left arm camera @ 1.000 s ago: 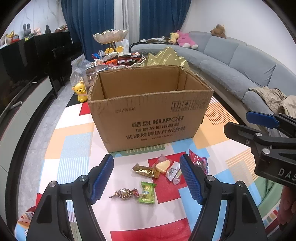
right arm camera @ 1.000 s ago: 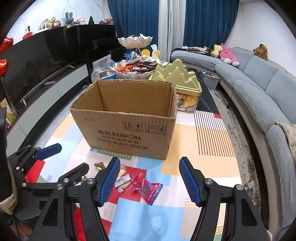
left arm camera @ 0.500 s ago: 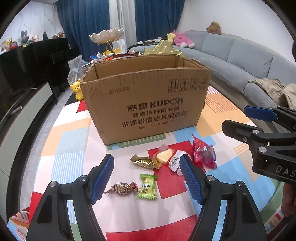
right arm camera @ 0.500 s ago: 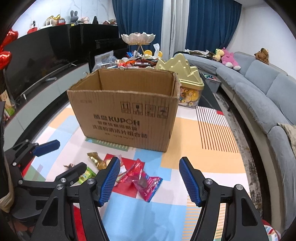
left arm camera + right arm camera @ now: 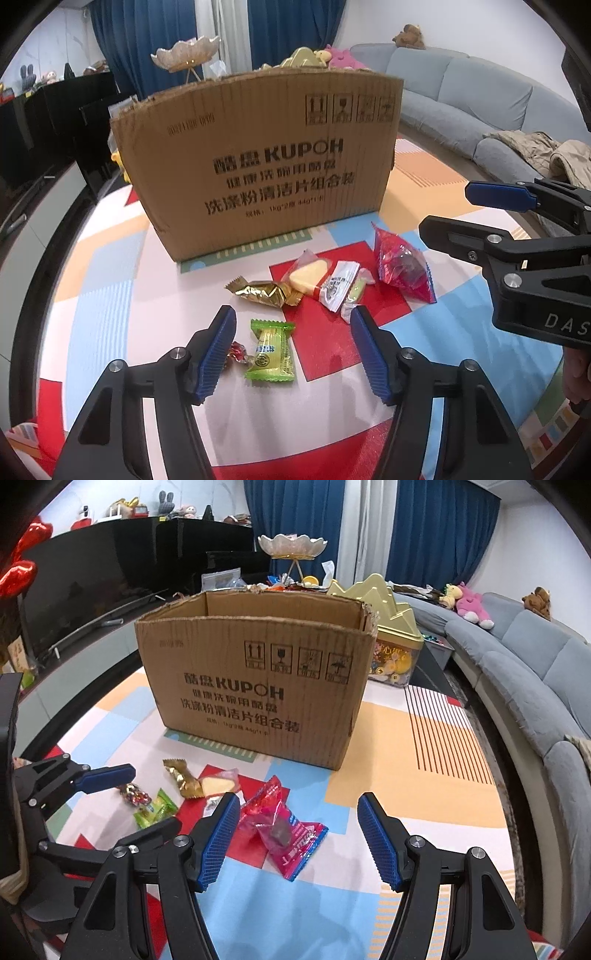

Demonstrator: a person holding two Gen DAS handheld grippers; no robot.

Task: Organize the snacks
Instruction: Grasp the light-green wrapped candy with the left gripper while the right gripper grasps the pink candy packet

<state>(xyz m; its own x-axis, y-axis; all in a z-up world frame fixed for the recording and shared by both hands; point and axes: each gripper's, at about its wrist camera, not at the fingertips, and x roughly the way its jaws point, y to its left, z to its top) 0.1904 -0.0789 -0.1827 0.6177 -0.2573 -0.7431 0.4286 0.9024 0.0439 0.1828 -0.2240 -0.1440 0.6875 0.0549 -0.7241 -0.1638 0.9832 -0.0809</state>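
The green candy (image 5: 271,347) lies on the bench (image 5: 110,295) before the box (image 5: 258,162), between the closing left tongs (image 5: 290,350), untouched. The foil sweet (image 5: 236,352) beside it risks being pinched too. The right tongs (image 5: 295,834) stand apart over the red packet (image 5: 280,823).

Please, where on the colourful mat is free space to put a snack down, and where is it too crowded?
Free: the orange and striped patch right of the cardboard box, toward the sofa; also the blue-striped area left of the green candy. Crowded: in front of the box, from the gold candy to the red packet, where both grippers are.
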